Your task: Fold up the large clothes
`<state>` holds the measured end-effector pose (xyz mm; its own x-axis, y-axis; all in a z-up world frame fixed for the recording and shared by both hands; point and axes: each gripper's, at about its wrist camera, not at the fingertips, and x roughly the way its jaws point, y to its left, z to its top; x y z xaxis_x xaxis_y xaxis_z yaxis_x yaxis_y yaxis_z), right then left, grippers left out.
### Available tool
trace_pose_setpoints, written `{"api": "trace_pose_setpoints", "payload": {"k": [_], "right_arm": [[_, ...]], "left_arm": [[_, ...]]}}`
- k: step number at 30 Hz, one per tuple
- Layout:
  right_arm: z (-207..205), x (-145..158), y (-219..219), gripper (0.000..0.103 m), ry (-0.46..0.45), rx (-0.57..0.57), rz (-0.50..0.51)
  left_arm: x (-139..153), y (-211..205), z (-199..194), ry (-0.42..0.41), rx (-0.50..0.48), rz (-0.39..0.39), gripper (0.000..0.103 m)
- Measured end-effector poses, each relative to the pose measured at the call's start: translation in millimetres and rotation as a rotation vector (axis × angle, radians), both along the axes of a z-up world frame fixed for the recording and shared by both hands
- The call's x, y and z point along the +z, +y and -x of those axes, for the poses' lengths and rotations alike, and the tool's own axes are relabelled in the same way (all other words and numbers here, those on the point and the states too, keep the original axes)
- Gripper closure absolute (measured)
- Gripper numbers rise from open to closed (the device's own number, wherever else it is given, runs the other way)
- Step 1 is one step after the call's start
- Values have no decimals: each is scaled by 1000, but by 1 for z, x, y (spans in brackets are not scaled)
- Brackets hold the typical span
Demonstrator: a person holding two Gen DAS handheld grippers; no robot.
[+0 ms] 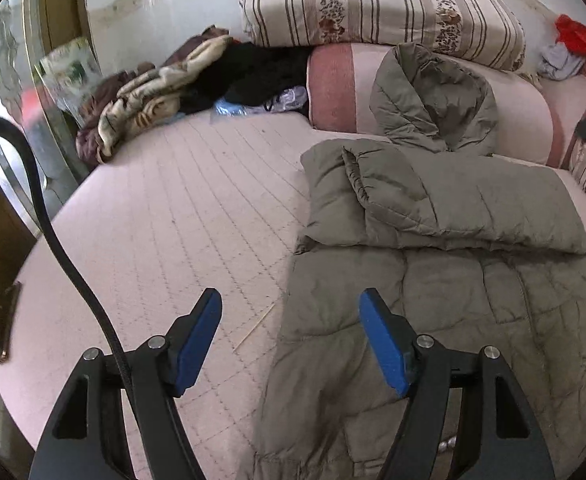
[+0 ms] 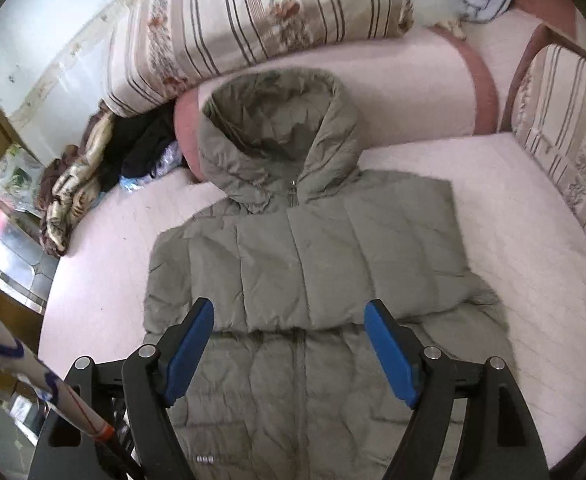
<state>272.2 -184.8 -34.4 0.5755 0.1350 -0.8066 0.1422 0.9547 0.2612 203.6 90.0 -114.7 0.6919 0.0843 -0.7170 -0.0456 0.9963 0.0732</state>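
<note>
An olive-green hooded puffer jacket (image 2: 305, 256) lies flat, front up, on a pink quilted mattress (image 2: 513, 224). Its hood (image 2: 277, 132) leans against a pink bolster. Both sleeves are folded across the chest. In the left wrist view the jacket (image 1: 453, 288) fills the right half, with a folded sleeve (image 1: 445, 200) on top. My left gripper (image 1: 291, 300) is open and empty, hovering over the jacket's left edge. My right gripper (image 2: 289, 310) is open and empty above the jacket's waist.
A striped floral cushion (image 1: 373, 0) and pink bolster (image 1: 345, 84) sit at the back. A pile of blankets and dark clothes (image 1: 165, 88) lies at the back left. A thin wooden stick (image 1: 253, 328) lies on the mattress. A black cable (image 1: 53, 220) hangs at left.
</note>
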Motion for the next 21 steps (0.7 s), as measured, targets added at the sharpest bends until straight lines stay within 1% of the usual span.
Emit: {"api": "trace_pose_setpoints", "payload": {"k": [4, 7, 13, 18, 21], "right_arm": [[-23, -18, 12, 21, 39, 10, -2], [-31, -15, 18, 21, 38, 27, 23], [-24, -1, 16, 21, 0, 49, 36], [-16, -9, 3, 21, 21, 44, 30], [-11, -7, -11, 21, 25, 15, 17]], "left_arm": [[-6, 2, -7, 33, 14, 24, 32], [-10, 2, -6, 45, 4, 47, 32], [-17, -3, -8, 61, -12, 37, 32], [-14, -3, -2, 40, -17, 52, 32], [-13, -3, -1, 28, -15, 52, 32]]}}
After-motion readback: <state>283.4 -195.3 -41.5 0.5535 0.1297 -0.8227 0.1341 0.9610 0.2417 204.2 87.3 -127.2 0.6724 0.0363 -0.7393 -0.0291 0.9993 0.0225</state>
